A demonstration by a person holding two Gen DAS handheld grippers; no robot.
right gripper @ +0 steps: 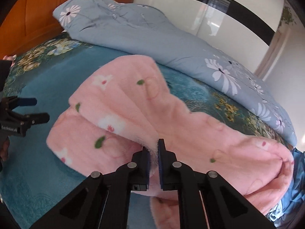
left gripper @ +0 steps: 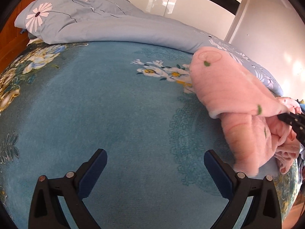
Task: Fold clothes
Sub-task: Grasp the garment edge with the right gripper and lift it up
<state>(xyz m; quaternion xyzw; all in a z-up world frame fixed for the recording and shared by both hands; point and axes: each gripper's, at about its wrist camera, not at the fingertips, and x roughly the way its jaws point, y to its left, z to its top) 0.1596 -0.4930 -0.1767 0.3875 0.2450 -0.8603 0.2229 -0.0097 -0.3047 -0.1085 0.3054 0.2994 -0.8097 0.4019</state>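
A pink garment (right gripper: 133, 103) is pinched in the closed right gripper (right gripper: 153, 148), stretching away leftward toward the wide-open, empty left gripper (left gripper: 155, 171).

Teal floral bedspread (left gripper: 114, 114) across the frame's middle, rumpled grey-blue daisy quilt (left gripper: 95, 24) along its upper edge. Orange wooden headboard (right gripper: 47, 9) upper left. Glossy white wardrobe (left gripper: 171, 0) top centre, sunlit wall upper right.

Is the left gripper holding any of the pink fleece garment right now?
No. The left gripper hangs wide open over the bare blue floral bedspread, with the pink fleece garment off to its right.
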